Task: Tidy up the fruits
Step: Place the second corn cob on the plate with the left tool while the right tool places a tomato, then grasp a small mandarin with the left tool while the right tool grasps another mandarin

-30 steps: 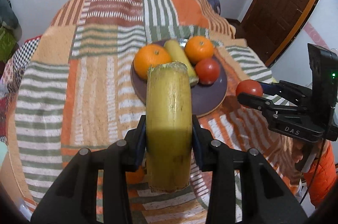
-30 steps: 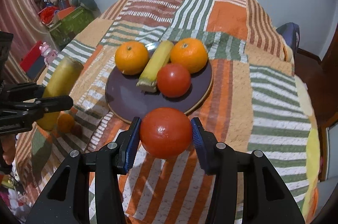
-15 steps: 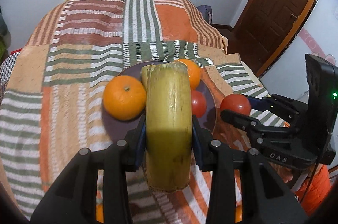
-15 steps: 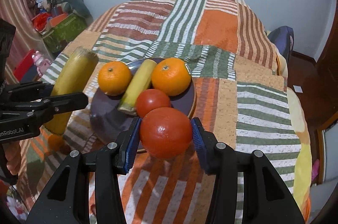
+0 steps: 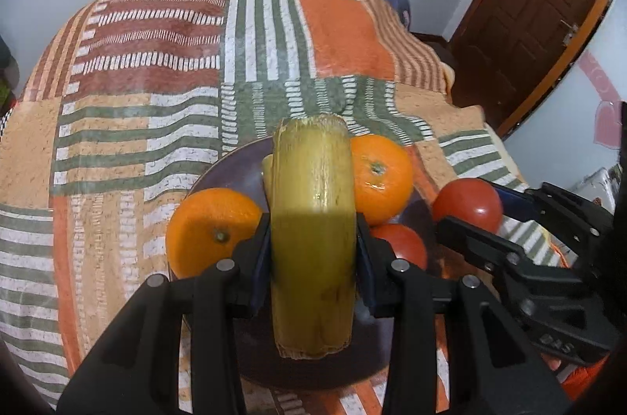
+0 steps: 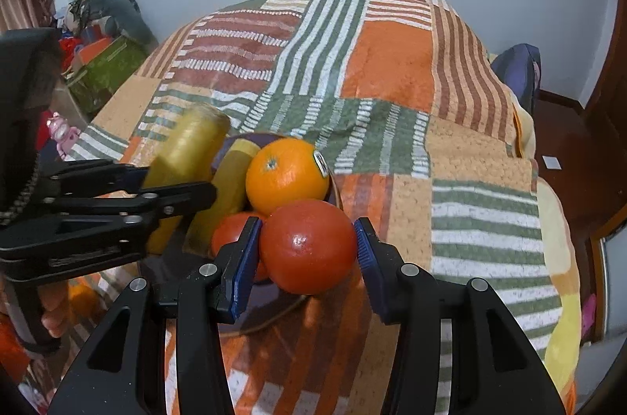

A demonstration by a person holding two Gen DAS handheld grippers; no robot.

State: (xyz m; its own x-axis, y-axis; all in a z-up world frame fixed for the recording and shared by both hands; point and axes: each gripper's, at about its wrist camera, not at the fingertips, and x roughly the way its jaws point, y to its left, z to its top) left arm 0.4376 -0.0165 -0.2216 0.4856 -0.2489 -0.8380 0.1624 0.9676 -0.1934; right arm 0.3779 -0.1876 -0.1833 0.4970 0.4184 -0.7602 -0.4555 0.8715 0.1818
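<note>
Patchwork blanket (image 5: 129, 125) lying under purple plate (image 5: 219, 172), mid-frame. Left gripper (image 5: 313, 258) clamping a banana piece (image 5: 313, 219) over the plate; right gripper (image 6: 307, 250) gripping a tomato (image 6: 307, 246) at its rim. Placing step; next, probably lowering and releasing beside the oranges (image 5: 213, 231).

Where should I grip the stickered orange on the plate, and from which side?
Take the stickered orange across its widest middle, coming from above. The banana on the plate crowds its left and a tomato on the plate its near side; only the top is open.
</note>
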